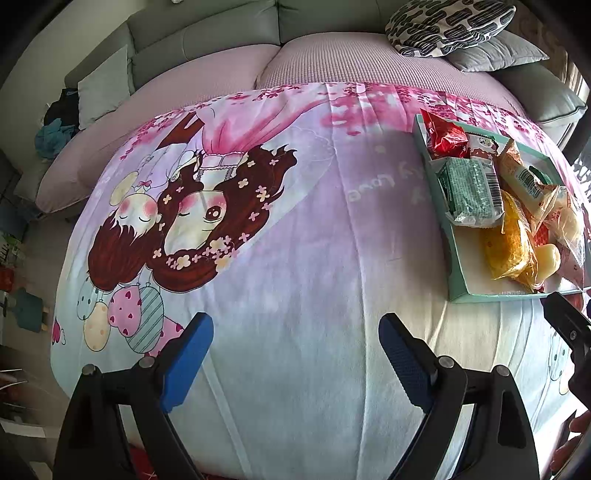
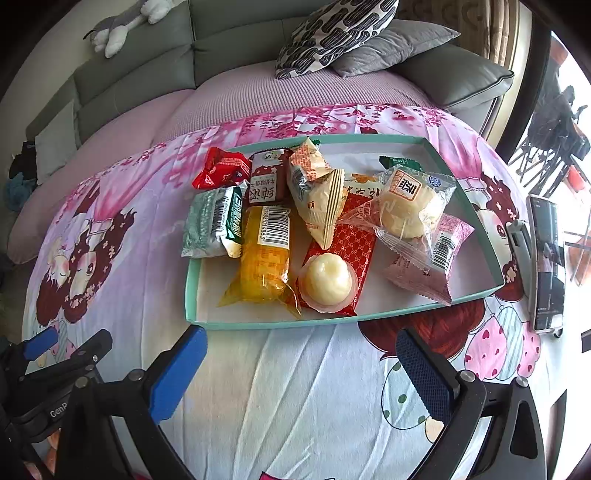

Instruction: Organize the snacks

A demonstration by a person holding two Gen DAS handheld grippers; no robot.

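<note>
A shallow tray with a mint-green rim sits on a cartoon-printed cloth, and the snacks are heaped inside it. At its far left corner a red packet overhangs the rim, with a dark brown packet just to its right. Nearer along the left side a green-and-white packet leans over the rim, touching a yellow packet with a barcode that lies lengthwise toward the near edge. A cream triangular packet rests tilted in the middle, over a flat red patterned packet; a round pale jelly cup sits on the near end of that red one. To the right a clear bag holding a round pastry lies on top of a pink packet, and a bit of a dark green packet peeks out behind. The right gripper hovers over the cloth just near of the tray, its blue pads spread wide with nothing between them. The left gripper hangs over bare cloth well to the left, likewise wide and empty; from its camera the tray lies at the far right. A phone on a stand stands right of the tray. Beyond the cloth are a sofa and a patterned cushion resting on a grey cushion.
</note>
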